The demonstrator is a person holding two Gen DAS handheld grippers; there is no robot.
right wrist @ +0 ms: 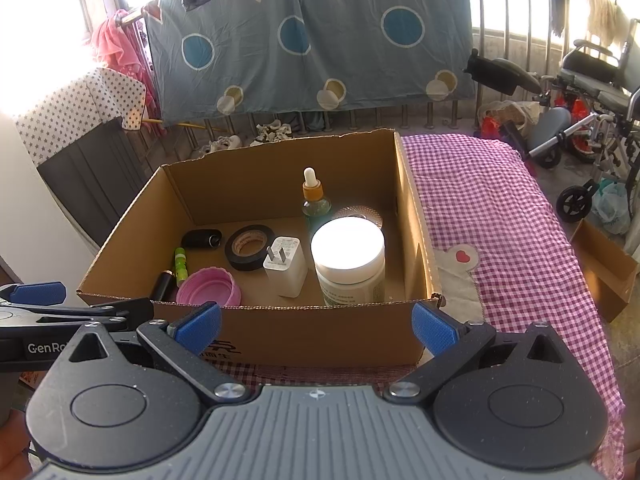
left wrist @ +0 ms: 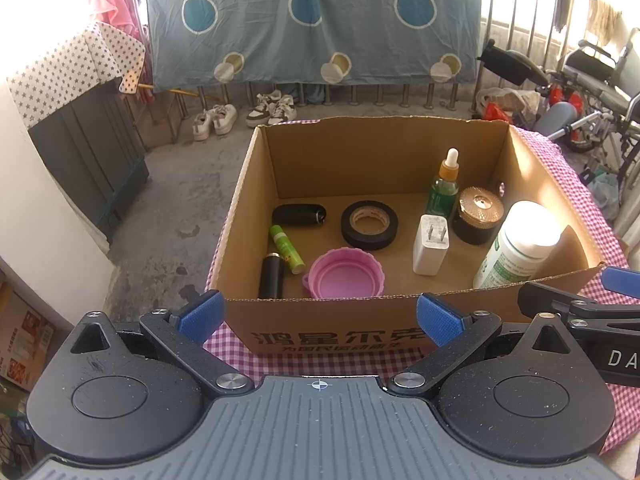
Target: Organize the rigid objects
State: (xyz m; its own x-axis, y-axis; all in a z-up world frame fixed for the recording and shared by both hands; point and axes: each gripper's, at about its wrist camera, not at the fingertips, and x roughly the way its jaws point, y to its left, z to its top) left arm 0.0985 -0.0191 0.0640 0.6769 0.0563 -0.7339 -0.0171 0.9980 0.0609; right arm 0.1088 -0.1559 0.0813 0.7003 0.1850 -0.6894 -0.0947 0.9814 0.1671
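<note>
1. Rigid objects all sit inside the cardboard box [left wrist: 360,322] on the checked cloth [right wrist: 500,208]; I see nothing loose left on the cloth, so I judge the sorting near its end.
2. My left gripper [left wrist: 318,316] hangs just before the box's near wall, fingers spread wide apart and holding nothing.
3. My right gripper [right wrist: 316,326] is the same: jaws wide, empty, at the near wall, with the left one just beside it.
4. Risk: the two grippers are close, so reaching in together could knock them against each other.
5. Risk: the tall white bottle [left wrist: 516,244] stands right behind the near wall; a finger dipping over the rim could tip it onto the white charger [left wrist: 431,245].
6. Risk: the dropper bottle [left wrist: 444,184] is slim and upright, so I judge it easy to topple against the dark jar [left wrist: 478,216] just beside it.
7. Left side of the box: a black case [left wrist: 298,214], a green tube [left wrist: 286,249] and a black tube [left wrist: 271,276], all lying down.
8. Middle: the tape roll [left wrist: 369,224] lies flat, and the pink lid [left wrist: 346,278] rests hollow side up near the front wall.
</note>
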